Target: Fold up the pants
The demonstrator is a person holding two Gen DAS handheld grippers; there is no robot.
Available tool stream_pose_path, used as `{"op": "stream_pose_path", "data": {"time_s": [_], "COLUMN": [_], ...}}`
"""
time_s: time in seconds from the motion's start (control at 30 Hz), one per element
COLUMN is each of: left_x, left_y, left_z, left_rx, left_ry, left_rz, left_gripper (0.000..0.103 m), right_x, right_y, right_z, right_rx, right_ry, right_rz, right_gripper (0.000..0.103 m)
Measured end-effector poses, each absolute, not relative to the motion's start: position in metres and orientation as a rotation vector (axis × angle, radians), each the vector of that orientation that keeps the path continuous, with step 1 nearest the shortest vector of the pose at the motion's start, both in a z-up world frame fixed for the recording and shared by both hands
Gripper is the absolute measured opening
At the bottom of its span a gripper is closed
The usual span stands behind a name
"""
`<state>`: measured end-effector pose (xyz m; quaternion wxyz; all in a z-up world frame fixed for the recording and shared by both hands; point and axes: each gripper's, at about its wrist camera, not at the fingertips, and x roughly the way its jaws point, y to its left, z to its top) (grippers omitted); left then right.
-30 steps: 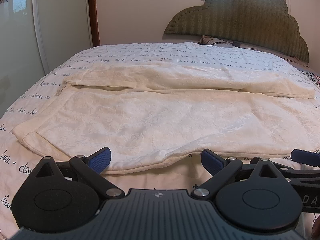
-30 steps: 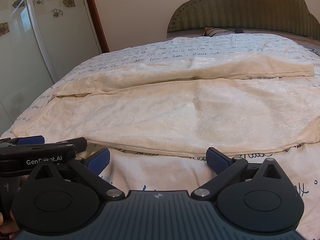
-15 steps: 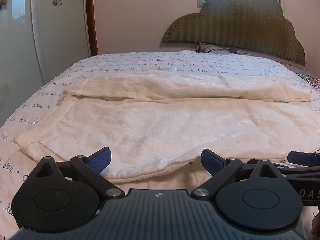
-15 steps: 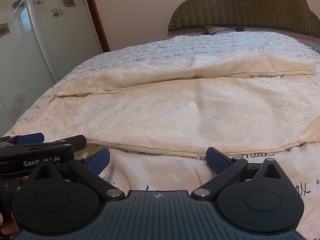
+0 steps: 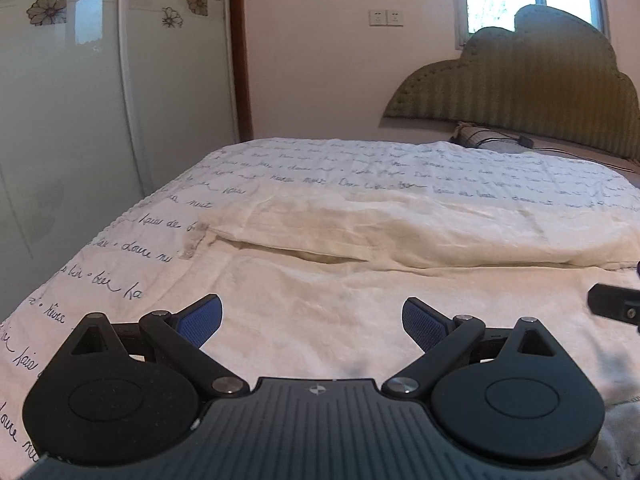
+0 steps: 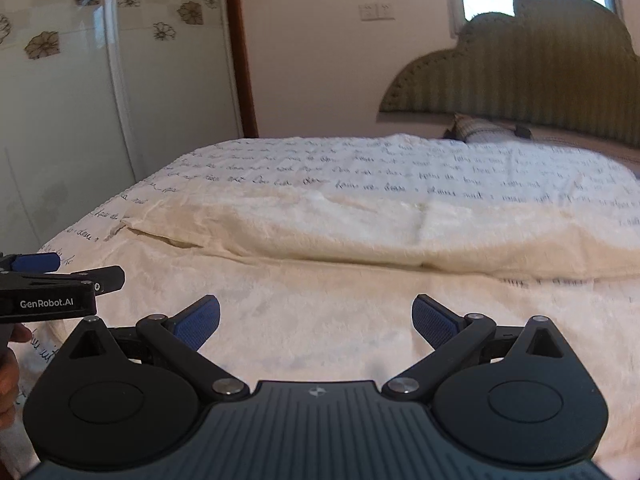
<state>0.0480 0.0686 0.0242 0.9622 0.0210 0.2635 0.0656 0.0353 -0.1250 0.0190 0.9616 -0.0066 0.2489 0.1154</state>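
Cream-coloured pants (image 5: 360, 264) lie spread across the bed, one leg in front and the other leg (image 5: 420, 228) folded lengthwise behind it. They also show in the right wrist view (image 6: 340, 280). My left gripper (image 5: 312, 322) is open and empty, low over the near leg. My right gripper (image 6: 316, 320) is open and empty, low over the same leg further right. The left gripper's side shows at the left edge of the right wrist view (image 6: 52, 284). The near hem of the pants is hidden under both grippers.
The bed has a white cover with script writing (image 5: 360, 168). A green padded headboard (image 5: 540, 92) and a pillow (image 6: 480, 130) are at the far right. A glass wardrobe door with flowers (image 5: 80, 120) stands along the left side.
Both grippers have moved forward over the near pant leg and tilted up, so the pants' front edge is now out of sight. Both stay open.
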Motion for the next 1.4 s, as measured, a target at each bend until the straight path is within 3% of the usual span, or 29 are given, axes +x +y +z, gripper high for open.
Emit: {"op": "stream_pose_path", "data": {"time_s": [0.13, 0.37, 0.6, 0.7, 0.77, 0.83, 0.9, 1.13, 1.4], "left_x": [0.062, 0.059, 0.103, 0.132, 0.150, 0.169, 0.188, 0.216, 0.214], "left_y": [0.090, 0.095, 0.092, 0.090, 0.088, 0.087, 0.088, 0.102, 0.104], "left_z": [0.004, -0.014, 0.019, 0.030, 0.034, 0.033, 0.025, -0.021, -0.033], "left_rx": [0.022, 0.084, 0.050, 0.014, -0.003, -0.005, 0.004, -0.016, -0.035], "left_ry": [0.618, 0.701, 0.627, 0.596, 0.578, 0.570, 0.578, 0.690, 0.659], "left_rz": [0.159, 0.073, 0.075, 0.094, 0.101, 0.122, 0.159, 0.181, 0.175], "left_gripper": [0.098, 0.098, 0.098, 0.098, 0.099, 0.100, 0.100, 0.101, 0.103], "right_x": [0.067, 0.085, 0.108, 0.160, 0.191, 0.223, 0.247, 0.317, 0.372], "right_y": [-0.110, -0.084, -0.075, -0.080, -0.085, -0.086, -0.084, -0.062, -0.043], "right_z": [0.013, -0.028, 0.014, 0.021, 0.023, 0.021, 0.017, -0.017, -0.041], "right_rx": [-0.123, -0.257, -0.413, -0.389, -0.317, -0.265, -0.235, -0.311, -0.281], "right_ry": [0.560, 0.819, 0.488, 0.515, 0.544, 0.573, 0.597, 0.654, 0.767], "right_rz": [0.212, 0.416, 0.358, 0.354, 0.408, 0.451, 0.487, 0.530, 0.645], "right_gripper": [0.103, 0.103, 0.103, 0.102, 0.095, 0.069, 0.058, 0.057, 0.057]}}
